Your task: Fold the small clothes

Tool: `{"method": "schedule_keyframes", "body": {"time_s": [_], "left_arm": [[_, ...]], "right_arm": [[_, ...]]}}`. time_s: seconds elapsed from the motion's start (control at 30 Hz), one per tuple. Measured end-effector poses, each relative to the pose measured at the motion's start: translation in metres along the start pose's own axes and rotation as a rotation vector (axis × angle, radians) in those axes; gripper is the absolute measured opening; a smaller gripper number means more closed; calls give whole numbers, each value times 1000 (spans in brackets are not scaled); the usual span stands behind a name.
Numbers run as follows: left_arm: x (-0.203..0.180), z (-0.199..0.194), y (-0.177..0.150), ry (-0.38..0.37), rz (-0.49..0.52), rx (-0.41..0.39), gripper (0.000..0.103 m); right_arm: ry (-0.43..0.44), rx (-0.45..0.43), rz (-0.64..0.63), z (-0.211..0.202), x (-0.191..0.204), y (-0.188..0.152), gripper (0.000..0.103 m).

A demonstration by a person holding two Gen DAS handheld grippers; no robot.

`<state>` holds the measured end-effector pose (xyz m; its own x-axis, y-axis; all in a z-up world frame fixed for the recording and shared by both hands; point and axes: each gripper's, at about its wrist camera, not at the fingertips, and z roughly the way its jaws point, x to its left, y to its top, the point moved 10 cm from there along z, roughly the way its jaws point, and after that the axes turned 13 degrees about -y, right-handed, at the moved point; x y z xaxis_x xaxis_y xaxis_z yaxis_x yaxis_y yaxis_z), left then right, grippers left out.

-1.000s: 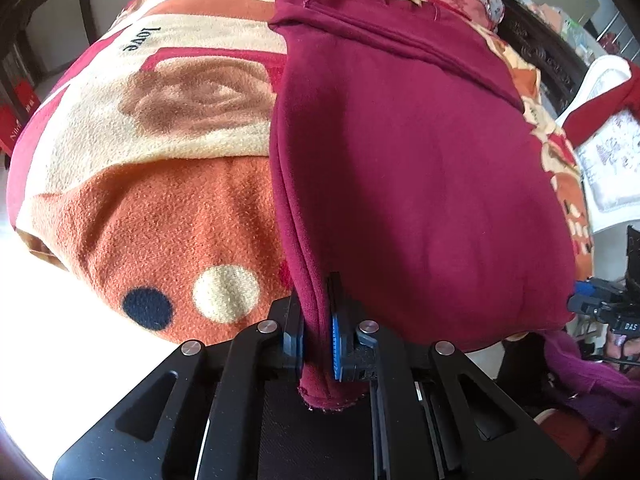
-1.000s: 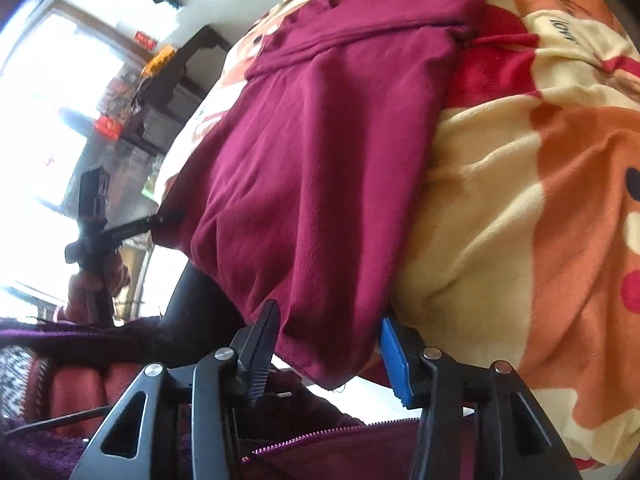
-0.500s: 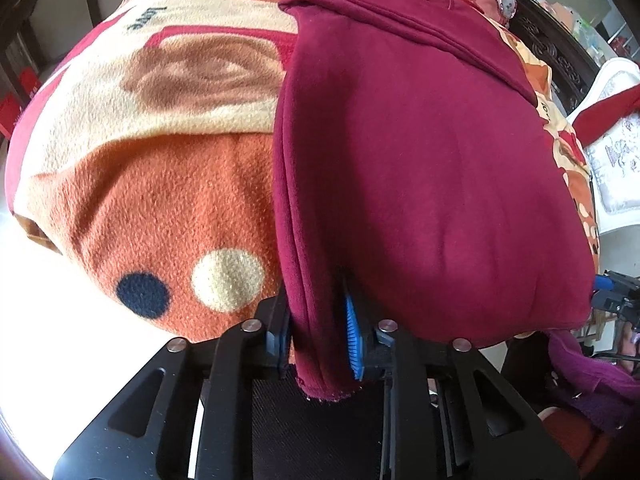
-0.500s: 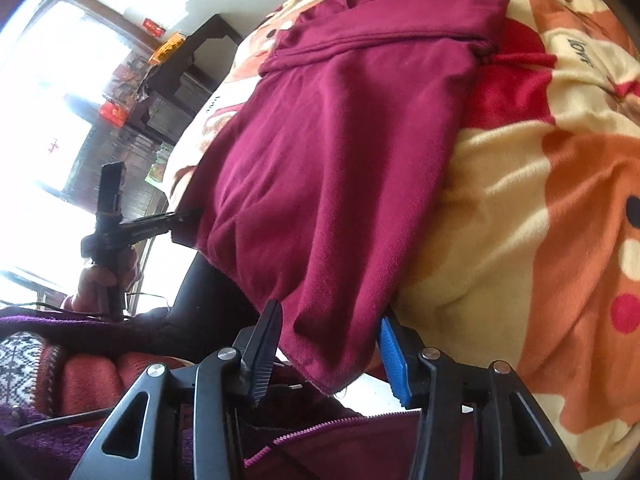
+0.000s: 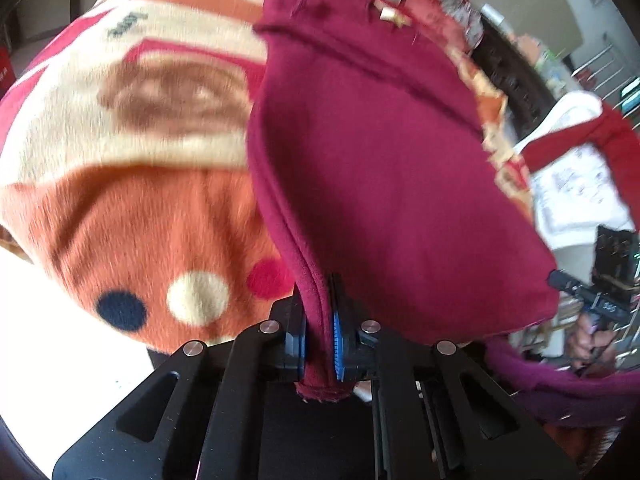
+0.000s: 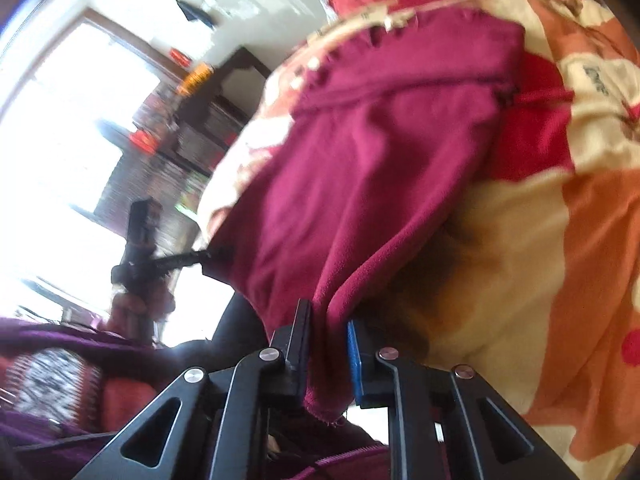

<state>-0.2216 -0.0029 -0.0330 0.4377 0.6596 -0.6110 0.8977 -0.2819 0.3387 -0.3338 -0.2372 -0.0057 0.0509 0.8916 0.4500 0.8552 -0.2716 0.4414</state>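
Left wrist: left gripper (image 5: 319, 344) pinching maroon garment (image 5: 380, 184) hem; right gripper (image 6: 329, 356) likewise, over blanket (image 5: 132, 216).

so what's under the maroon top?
The maroon top lies on a patterned fleece blanket, visible around it. Whatever lies directly beneath stays hidden. Left tongs and right tongs pinch its near hem.
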Motion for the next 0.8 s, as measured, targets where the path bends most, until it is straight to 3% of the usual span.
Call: {"method": "schedule_keyframes", "body": {"time_s": [0.1,0.23,0.33,0.57,0.67,0.7,0.8], "left_arm": [[-5,-14,24,-19,4,-63,8],[-9,-26,70,-11,18,-146,8],[-18,-29,104,-15,51,-195,8],[-36,-9,200,9,142,-281,8],[-41,6,221,5,139,-271,7],[-45,10,223,2,147,-264,8],[-54,13,222,21,201,-252,8]], "right_arm": [[29,-51,14,-9,0,23,15],[-3,-131,14,-16,-9,56,15],[-63,-222,15,-22,-23,93,14],[-173,-382,97,-34,-72,187,3],[-172,-368,145,-28,-86,209,3],[-133,-345,160,-25,-86,210,3],[-78,-230,167,-14,-78,191,6]]}}
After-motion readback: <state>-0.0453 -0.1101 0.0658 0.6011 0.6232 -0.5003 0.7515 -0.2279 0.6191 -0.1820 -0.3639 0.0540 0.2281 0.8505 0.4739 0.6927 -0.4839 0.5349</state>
